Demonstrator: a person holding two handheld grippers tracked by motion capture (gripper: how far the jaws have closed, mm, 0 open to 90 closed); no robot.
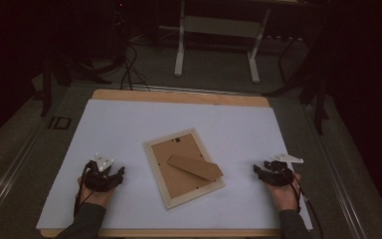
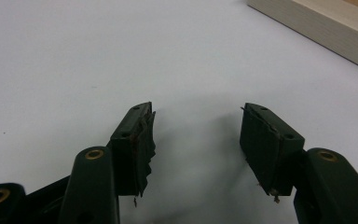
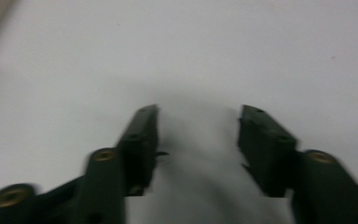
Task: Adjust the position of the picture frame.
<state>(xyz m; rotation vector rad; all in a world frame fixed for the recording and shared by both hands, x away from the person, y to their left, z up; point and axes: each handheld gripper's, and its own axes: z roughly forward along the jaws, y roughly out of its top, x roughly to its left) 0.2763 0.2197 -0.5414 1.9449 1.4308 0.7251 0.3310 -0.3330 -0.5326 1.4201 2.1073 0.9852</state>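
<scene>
A pale wooden rectangular picture frame (image 1: 184, 168) lies face down on the white-covered bench (image 1: 129, 124), between the two hand-held grippers. The frame holds a brown fibreboard backing panel (image 1: 171, 174), and a brown easel-stand flap (image 1: 195, 167) lies slantwise across that panel. The left hand-held gripper (image 1: 110, 175) rests on the bench to the frame's left, its jaws apart with nothing between them; the frame's edge (image 2: 317, 28) lies ahead and to its right. The right hand-held gripper (image 1: 264, 169) sits to the frame's right, jaws likewise apart over bare bench.
</scene>
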